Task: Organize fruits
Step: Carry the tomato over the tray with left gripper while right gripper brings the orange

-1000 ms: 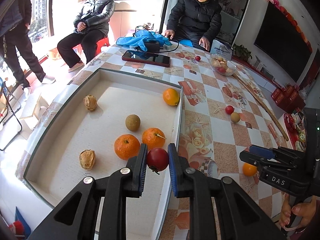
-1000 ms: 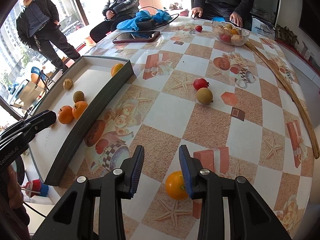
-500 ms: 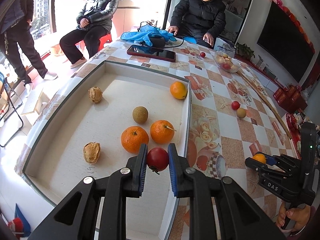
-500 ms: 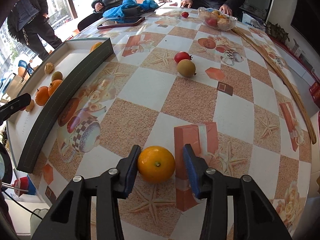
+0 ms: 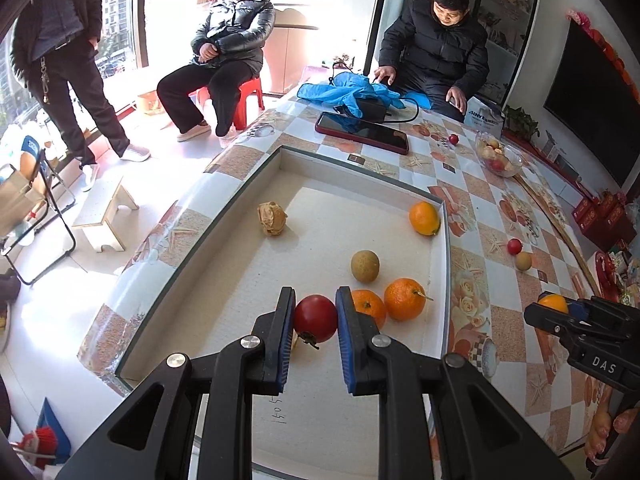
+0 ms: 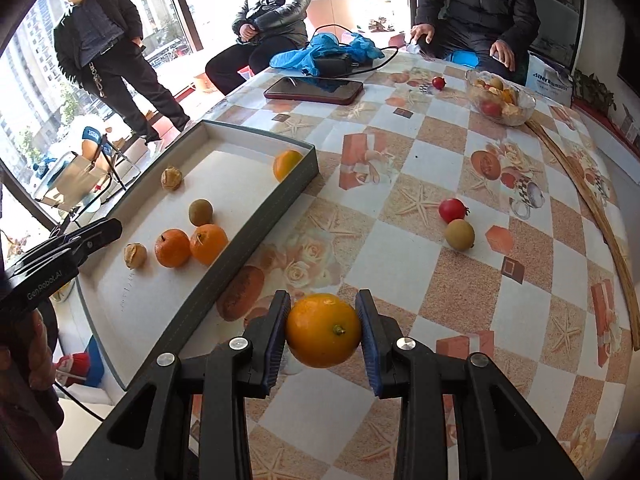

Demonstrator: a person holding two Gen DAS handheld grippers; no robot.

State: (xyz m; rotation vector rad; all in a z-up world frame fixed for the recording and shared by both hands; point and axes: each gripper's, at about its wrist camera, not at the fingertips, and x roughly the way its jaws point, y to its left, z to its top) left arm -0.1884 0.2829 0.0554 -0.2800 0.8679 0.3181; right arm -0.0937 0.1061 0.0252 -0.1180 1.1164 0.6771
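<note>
At the bottom centre of the left wrist view, my left gripper [image 5: 315, 318] clamps a red fruit [image 5: 315, 319] above the white tray [image 5: 224, 216], beside two oranges [image 5: 404, 298]. Low in the right wrist view, my right gripper [image 6: 323, 330] squeezes a yellow orange [image 6: 323, 330] over the patterned table [image 6: 400, 240], right of the tray.

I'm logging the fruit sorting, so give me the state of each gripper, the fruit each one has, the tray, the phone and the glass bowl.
left gripper: shut on the red fruit
red fruit: held over the tray
right gripper: shut on the orange
orange: held above the table
tray: open, fruit inside
phone: screen dark, lying flat
glass bowl: upright, holding fruit
</note>
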